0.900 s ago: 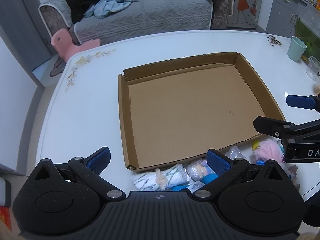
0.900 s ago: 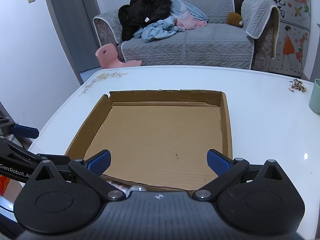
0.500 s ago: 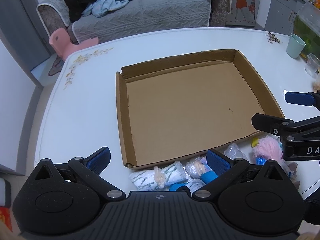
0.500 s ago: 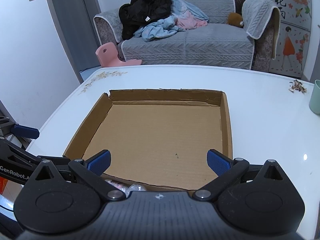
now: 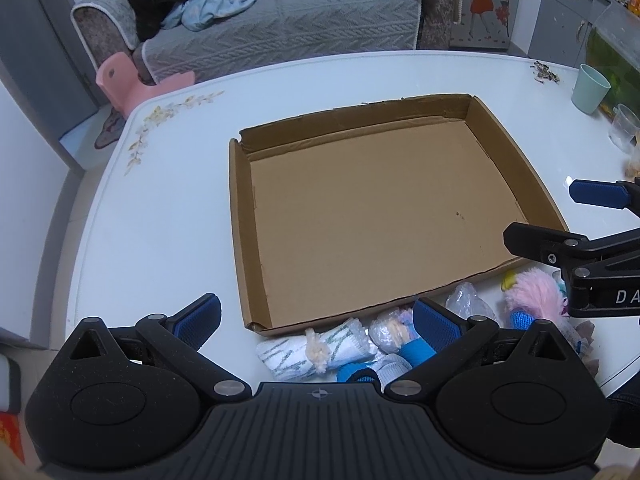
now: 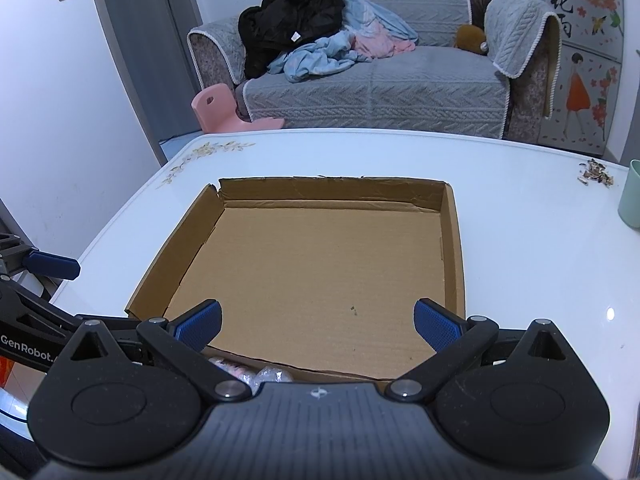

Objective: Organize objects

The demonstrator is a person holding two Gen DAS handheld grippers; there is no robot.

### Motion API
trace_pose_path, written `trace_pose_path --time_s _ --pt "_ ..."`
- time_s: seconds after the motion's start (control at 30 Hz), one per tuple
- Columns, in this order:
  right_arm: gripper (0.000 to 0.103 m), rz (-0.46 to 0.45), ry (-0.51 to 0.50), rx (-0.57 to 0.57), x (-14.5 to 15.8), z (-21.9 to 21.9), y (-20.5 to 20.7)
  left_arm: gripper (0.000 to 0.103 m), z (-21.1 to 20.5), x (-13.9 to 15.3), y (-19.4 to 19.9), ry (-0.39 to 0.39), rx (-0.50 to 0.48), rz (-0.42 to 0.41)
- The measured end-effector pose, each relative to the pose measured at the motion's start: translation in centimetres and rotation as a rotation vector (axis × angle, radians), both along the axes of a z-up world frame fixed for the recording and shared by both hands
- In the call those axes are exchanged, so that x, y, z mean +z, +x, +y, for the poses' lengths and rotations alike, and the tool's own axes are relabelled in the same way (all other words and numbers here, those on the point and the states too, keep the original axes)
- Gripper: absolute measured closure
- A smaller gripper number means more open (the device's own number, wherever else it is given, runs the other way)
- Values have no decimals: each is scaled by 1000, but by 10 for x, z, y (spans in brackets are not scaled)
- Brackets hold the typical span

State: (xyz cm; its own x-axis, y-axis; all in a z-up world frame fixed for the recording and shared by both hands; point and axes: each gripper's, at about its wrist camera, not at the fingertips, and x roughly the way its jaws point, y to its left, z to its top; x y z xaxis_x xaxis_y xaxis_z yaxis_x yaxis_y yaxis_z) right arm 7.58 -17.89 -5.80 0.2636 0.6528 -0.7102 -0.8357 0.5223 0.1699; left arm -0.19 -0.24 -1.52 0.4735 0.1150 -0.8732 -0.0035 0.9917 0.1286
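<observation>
White table (image 5: 168,208) bears an empty cardboard tray (image 5: 240,216). Wrapped toys (image 5: 320,350) lie just beneath my left gripper (image 5: 318,318), jaws wide. My right gripper (image 6: 318,318) gapes too, holding nothing.

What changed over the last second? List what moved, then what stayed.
Nothing was taken hold of or let go. The left gripper edged slightly back, showing more of the wrapped toys. The cardboard tray remains empty, the right gripper barely shifted, and both grippers stay wide open.

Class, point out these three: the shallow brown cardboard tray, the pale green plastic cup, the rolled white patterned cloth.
Shallow brown cardboard tray (image 5: 240,216), left wrist view, left wall.
Pale green plastic cup (image 5: 590,88), left wrist view, side.
Rolled white patterned cloth (image 5: 340,344), left wrist view, middle.
</observation>
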Motion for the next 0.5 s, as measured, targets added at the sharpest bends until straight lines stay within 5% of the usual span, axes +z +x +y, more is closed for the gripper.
trace_pose_path --time_s 0.5 --pt "1 4 -6 -5 2 -5 10 1 13 -5 -1 21 5 34"
